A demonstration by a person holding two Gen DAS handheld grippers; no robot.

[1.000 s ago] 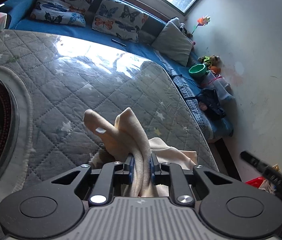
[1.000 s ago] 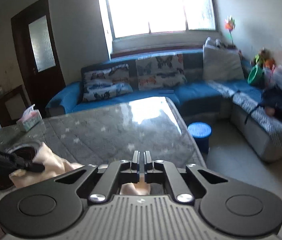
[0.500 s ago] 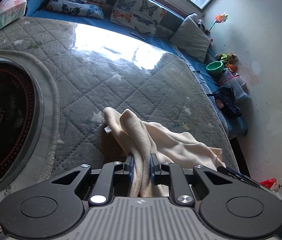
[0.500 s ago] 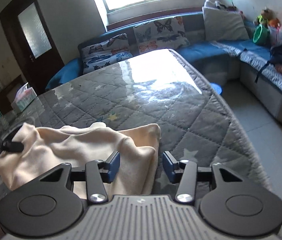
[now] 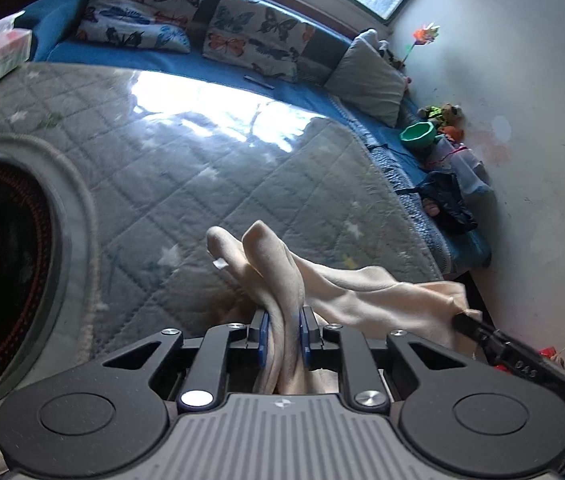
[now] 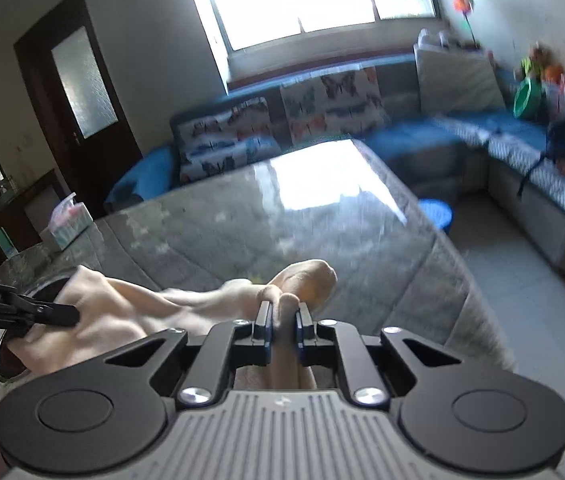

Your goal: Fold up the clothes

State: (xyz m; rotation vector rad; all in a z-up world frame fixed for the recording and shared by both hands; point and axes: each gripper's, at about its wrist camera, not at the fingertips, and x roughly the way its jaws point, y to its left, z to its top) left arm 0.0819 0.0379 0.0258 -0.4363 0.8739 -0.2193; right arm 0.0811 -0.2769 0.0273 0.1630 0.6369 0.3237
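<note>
So far we have only the hold, not the fold. Our left claw (image 5: 281,334) is clenched on a thick bunch of the cream-coloured soft knit garment (image 5: 366,296), two rounded lobes of cloth poking out just ahead of its blue pads. Our right claw (image 6: 282,326) has a smaller wad of the same garment between its pads, and its jaws are closing on that wad at this moment. In the left wrist view the right claw's black tip shows at the far right edge of the cloth; in the right wrist view the left claw's black fingers pinch the cloth's left end.

Between the two claws the garment hangs as a loose, sagging span, wrinkled and partly doubled on itself. It lies just in front of and below both claws, over the near edge of the grey quilted, star-printed surface (image 5: 186,168). Its lower part is hidden behind the claw bodies, so we cannot tell how much of it rests on the quilt.

We judge the task to be at an early stage. No flat panel and no clean crease are visible. Ahead of the claws the quilted cover shows nothing lying on it. What remains, as we read it, is to spread the cloth out flat there, bring its edges together and stack the folds.
</note>
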